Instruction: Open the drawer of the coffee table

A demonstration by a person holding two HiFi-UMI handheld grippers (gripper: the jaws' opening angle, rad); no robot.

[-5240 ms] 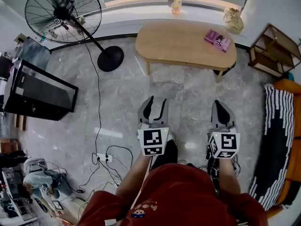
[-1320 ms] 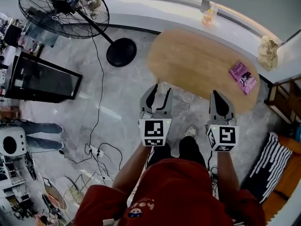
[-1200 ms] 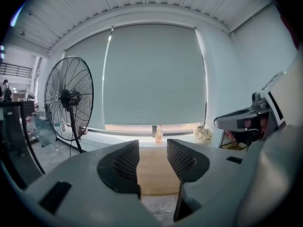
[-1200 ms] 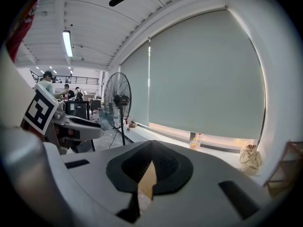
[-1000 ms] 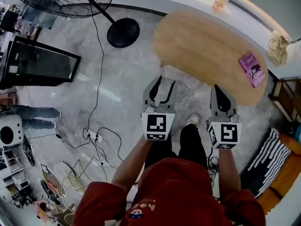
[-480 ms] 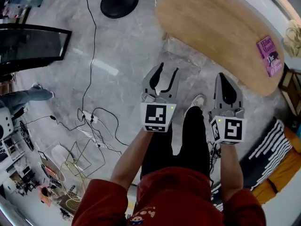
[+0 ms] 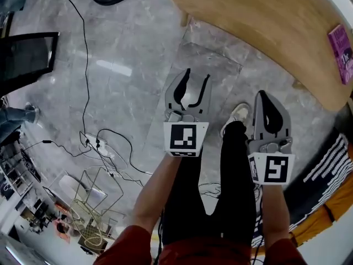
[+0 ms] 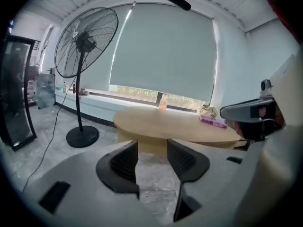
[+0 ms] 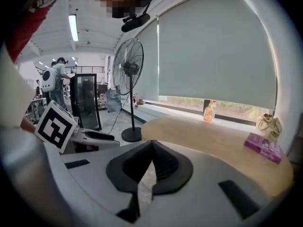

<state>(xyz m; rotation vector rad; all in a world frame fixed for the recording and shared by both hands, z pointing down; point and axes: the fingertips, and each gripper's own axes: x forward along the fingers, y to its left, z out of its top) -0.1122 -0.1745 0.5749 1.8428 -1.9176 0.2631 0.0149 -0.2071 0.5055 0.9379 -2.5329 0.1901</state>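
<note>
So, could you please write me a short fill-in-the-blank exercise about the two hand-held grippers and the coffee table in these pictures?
1. The hand-held gripper whose jaws stand apart is the ____ one.
2. The book that lies on the coffee table has a ____ cover.
3. The right hand-held gripper has its jaws together, and between them there is ____.

Missing words: left; purple; nothing
</note>
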